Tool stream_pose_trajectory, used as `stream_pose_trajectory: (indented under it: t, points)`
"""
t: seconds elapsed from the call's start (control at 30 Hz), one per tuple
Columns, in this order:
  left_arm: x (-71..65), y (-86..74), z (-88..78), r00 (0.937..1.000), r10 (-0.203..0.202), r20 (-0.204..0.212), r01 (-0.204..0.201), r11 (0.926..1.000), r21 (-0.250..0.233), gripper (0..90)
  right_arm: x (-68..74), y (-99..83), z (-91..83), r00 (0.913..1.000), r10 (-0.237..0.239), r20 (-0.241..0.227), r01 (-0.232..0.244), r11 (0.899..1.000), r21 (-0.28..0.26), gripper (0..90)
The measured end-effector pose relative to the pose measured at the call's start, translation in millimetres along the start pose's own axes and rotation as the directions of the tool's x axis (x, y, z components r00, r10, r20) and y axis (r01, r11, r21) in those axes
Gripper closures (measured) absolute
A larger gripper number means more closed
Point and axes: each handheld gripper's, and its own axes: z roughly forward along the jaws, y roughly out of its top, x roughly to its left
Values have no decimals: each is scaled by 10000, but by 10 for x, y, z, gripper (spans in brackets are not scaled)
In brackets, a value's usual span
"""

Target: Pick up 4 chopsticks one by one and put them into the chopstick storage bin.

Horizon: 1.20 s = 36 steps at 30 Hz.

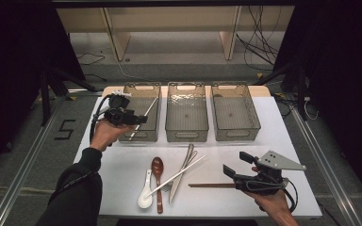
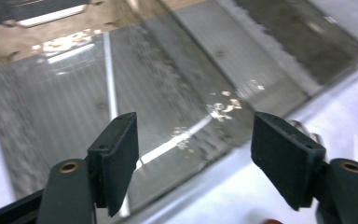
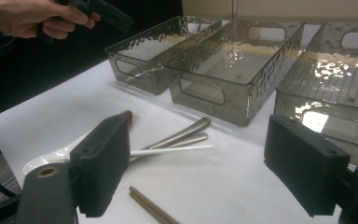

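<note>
- sorting cutlery from the worktop (image 1: 122, 165) into the three clear bins looks like the work in hand; a white chopstick (image 1: 141, 117) lies slanted in the left bin (image 1: 143, 87), one end propped toward the far wall.
- the left claw (image 1: 139, 119) hangs above that bin's near-left part, jaws spread with nothing between them; in the left gripper view the chopstick (image 2: 109, 79) lies on the bin floor beyond the pads, so i judge the drop done.
- the right claw (image 1: 233, 165) hovers released over the worktop's right side, just beside the brown chopsticks (image 1: 212, 185).
- left on the worktop: a second white chopstick (image 1: 179, 173) across two metal pieces (image 1: 185, 165), a brown spoon (image 1: 158, 176) and a white spoon (image 1: 145, 193).
- next move, likely: the left claw clears the bin rim and comes toward the pile; the white stick lies on top, so it should lift first.
- room: the middle bin (image 1: 186, 87) and right bin (image 1: 231, 87) stand close together; the pile sits near the front edge, bare surface around it.
</note>
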Motion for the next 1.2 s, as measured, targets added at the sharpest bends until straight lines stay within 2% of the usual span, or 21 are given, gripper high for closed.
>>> stream_pose_trajectory:
  t: [0.07, 0.13, 0.17, 0.23, 0.33, 0.57, 0.73, 1.0, 1.2]
  points:
    - [-62, -26, -4, 9996, 162, 235, -166, 9997, 151, 287, 4, 0, 4, 10000, -18, 2, 18, 10000, 9, 232]
    - [-139, -59, -18, 9991, 229, 356, -230, 9997, 8, 266, 11, 3, 3, 10000, -32, -31, 32, 10000, -2, 232]
    - [-180, -75, -16, 9981, 393, 473, -395, 9992, 44, 266, 14, 4, 2, 10000, -59, -25, 59, 10000, -3, 232]
    - [-245, -106, -14, 9967, 711, 399, -719, 9972, 185, 249, 16, 6, -3, 10000, -39, -47, 39, 10000, -30, 232]
    - [-316, -159, -13, 9957, 727, 581, -745, 9968, 289, 234, 16, 7, -11, 10000, -90, -24, 90, 10000, -40, 232]
    - [-496, -249, -14, 9895, 1213, 787, -1264, 9899, 635, 212, 12, 9, -15, 9999, -107, 14, 107, 9999, -77, 232]
    - [-586, -315, 13, 9881, 1273, 865, -1349, 9870, 877, 199, 16, 9, -17, 9999, -127, 40, 128, 9999, -80, 232]
    - [-737, -471, 92, 9836, 1454, 1066, -1594, 9776, 1374, 191, 12, 8, -21, 9999, -147, 81, 148, 9999, -81, 232]
    - [-899, -569, 138, 9757, 1746, 1324, -1958, 9659, 1692, 191, 13, 7, -19, 9999, -147, 87, 148, 9999, -58, 232]
